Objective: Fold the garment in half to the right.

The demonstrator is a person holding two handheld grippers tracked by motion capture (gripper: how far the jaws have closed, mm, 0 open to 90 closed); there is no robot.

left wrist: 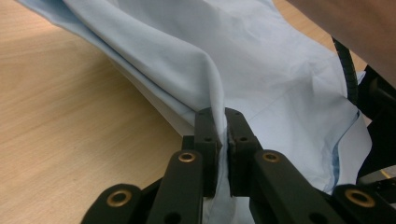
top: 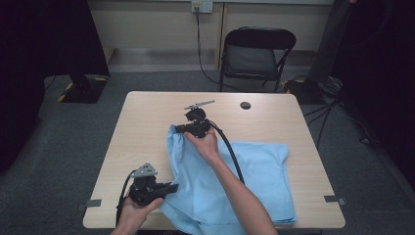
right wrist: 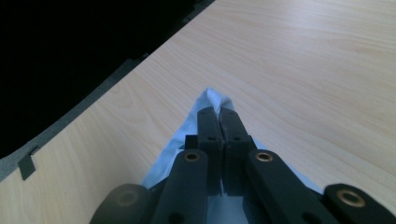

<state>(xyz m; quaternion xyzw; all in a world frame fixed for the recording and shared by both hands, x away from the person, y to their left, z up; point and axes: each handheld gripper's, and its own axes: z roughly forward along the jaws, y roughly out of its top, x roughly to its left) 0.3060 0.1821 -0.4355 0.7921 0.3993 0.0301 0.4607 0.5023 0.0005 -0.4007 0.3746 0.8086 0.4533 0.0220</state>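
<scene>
The light blue folded cotton cloth (top: pixel 244 181) lies across the near right part of the pale wooden table (top: pixel 147 112), its left edge lifted. Your left gripper (left wrist: pixel 223 122) is clamped on the near corner of that edge, and your right gripper (right wrist: pixel 218 114) is pinched shut on the far corner. You look to be mid-fold: next, carry both corners together across to the right, level, keeping the edge taut.
</scene>
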